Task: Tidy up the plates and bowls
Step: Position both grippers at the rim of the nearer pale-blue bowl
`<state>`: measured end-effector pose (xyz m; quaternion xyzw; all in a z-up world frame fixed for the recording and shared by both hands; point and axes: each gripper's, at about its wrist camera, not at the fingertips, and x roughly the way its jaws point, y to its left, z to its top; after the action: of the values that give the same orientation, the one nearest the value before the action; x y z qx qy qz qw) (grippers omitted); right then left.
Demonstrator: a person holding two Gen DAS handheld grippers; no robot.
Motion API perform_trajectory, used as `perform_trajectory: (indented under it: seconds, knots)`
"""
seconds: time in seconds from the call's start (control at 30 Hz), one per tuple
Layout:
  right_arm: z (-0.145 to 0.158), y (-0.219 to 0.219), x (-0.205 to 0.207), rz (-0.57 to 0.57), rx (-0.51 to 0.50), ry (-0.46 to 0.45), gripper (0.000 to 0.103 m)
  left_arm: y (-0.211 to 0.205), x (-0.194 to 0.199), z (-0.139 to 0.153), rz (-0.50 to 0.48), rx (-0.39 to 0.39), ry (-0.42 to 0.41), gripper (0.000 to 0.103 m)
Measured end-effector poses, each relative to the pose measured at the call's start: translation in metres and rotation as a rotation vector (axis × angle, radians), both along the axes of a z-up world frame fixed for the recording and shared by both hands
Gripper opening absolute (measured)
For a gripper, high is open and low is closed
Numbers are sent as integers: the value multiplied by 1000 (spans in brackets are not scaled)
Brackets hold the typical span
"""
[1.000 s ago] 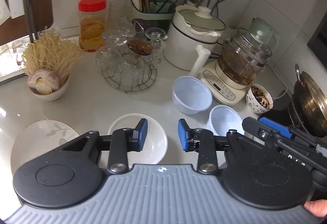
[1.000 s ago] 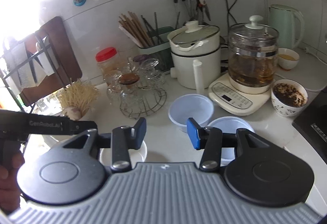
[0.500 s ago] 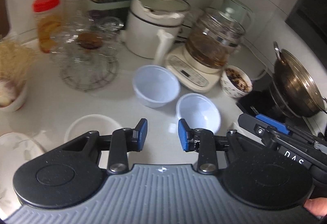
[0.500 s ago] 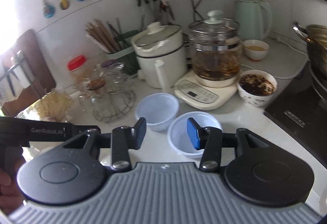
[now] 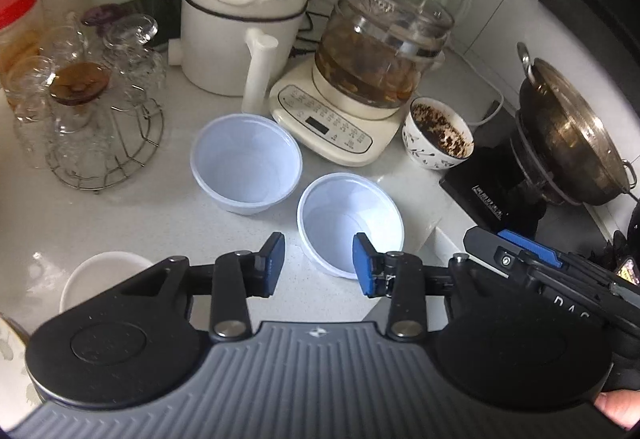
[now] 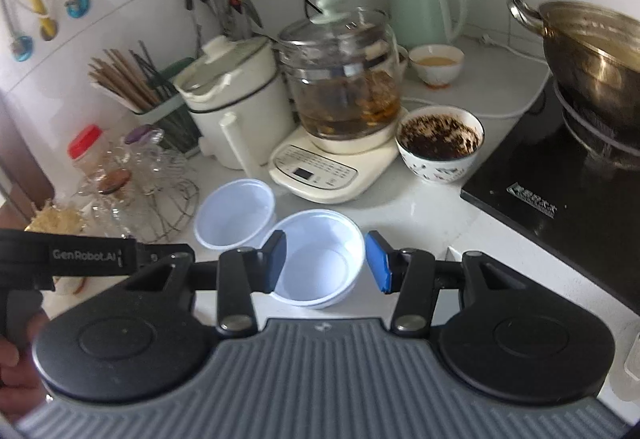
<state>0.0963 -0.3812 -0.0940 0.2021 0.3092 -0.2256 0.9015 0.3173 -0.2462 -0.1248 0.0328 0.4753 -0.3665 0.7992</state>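
Two empty pale blue plastic bowls stand on the white counter: the far bowl (image 5: 246,163) (image 6: 235,213) and the near bowl (image 5: 349,223) (image 6: 320,257). A white ceramic bowl (image 5: 100,277) sits at the lower left, with a plate's edge (image 5: 12,355) beside it. My left gripper (image 5: 319,266) is open and empty, just short of the near bowl's front rim. My right gripper (image 6: 326,262) is open, its fingers standing on either side of the near bowl, above it; I cannot tell if they touch it.
Behind the bowls stand a glass kettle on its base (image 5: 352,111), a white cooker (image 5: 240,19), a rack of glasses (image 5: 88,107) and a patterned bowl of dark bits (image 5: 438,135). A black hob (image 6: 560,191) with a metal wok (image 6: 596,55) is at the right.
Both grippers have swung right and moved closer to the plastic bowls. The near bowl now lies between the right gripper's fingers. The plate and white bowl have slid to the left edge.
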Motion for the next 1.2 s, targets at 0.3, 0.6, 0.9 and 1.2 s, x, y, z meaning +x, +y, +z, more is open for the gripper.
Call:
perform_trajectory:
  seconds: [0.3,0.6,0.9,1.2]
  knots:
    - [-15,-23,29,9,37,51,65,-27,22,-26,-1,54,45,49]
    - [-43,-49,55,24,117,115,69,-43,51,-51,52,41,112,50]
    - [-79,-71,75,-12,228,190,62,-62,73,-80,38,72,194,49]
    - [-99,-70,84,0,284,224,35,-65,80,-96,32,96,241,29]
